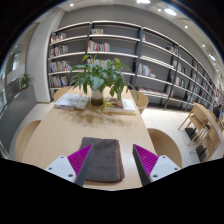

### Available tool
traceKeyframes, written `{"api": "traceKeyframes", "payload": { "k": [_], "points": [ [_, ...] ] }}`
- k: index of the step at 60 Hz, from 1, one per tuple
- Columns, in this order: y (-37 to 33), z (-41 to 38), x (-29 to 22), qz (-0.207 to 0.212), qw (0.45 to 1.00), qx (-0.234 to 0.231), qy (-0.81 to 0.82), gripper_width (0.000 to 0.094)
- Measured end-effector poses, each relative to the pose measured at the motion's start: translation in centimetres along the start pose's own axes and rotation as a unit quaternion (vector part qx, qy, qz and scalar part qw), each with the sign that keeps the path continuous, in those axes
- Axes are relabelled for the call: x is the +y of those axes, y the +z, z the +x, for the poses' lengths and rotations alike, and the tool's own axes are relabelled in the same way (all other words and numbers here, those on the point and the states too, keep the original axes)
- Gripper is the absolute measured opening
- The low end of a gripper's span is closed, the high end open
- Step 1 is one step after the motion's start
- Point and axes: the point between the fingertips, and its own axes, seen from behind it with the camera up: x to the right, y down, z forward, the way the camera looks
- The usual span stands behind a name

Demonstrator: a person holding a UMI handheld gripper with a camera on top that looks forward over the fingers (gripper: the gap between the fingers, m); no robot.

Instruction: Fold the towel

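Observation:
A dark grey towel (103, 160) lies folded into a rectangle on the light wooden table (60, 135), near its front edge. My gripper (112, 161) is above it, with the towel seen between the two fingers. The fingers are wide apart, magenta pads (80, 158) on either side, and hold nothing. The towel's near edge is hidden below the view.
A potted green plant (99, 74) stands at the table's far end, with open books (72, 100) beside it. Wooden chairs (163, 146) sit around the table. Bookshelves (120, 45) line the back wall.

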Motion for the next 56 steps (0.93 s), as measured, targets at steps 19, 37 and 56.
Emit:
{"api": "traceKeyframes", "payload": {
  "k": [19, 37, 56],
  "points": [
    [-14.3, -3.1, -2.0, 0.076, 0.997, -0.013, 0.027, 0.0813],
    [-22.3, -6.0, 2.7, 0.078, 0.996, -0.010, 0.040, 0.0816],
    [-25.5, -7.6, 4.4, 0.084, 0.996, -0.021, 0.034, 0.0817]
  ]
}}
